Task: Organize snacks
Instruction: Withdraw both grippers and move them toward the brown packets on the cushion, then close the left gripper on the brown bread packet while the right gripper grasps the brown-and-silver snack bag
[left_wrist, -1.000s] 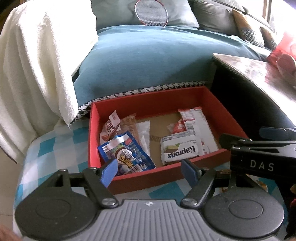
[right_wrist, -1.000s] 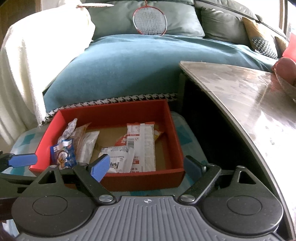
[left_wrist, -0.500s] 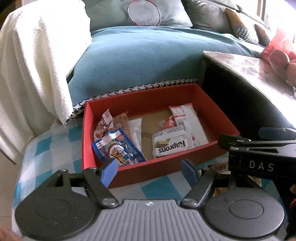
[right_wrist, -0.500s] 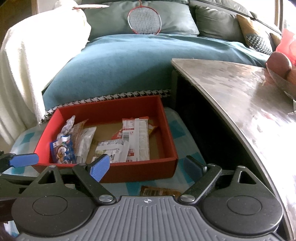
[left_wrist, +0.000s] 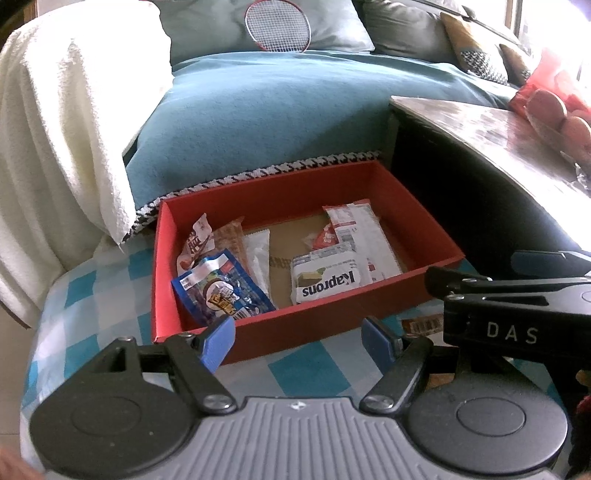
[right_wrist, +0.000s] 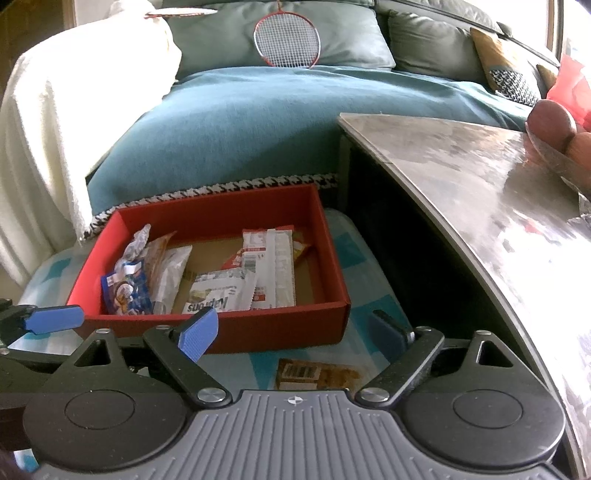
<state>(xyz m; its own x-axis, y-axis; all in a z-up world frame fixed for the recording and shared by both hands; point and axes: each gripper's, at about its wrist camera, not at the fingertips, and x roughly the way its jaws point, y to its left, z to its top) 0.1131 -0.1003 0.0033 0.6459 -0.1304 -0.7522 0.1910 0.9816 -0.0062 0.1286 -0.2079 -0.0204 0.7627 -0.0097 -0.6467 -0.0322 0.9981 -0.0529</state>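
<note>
Fingers of both grippers — left, right — spread, seemingly empty, near red box.

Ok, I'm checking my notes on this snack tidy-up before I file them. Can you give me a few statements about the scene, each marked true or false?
1. The red box holds several snack packets. True.
2. The white Kaprons packet lies outside the box. False: it lies inside, near the front wall.
3. A brown packet lies on the checked cloth in front of the box. True.
4. The right gripper is clamped on that brown packet. False: its jaws are open and hold nothing.
</note>
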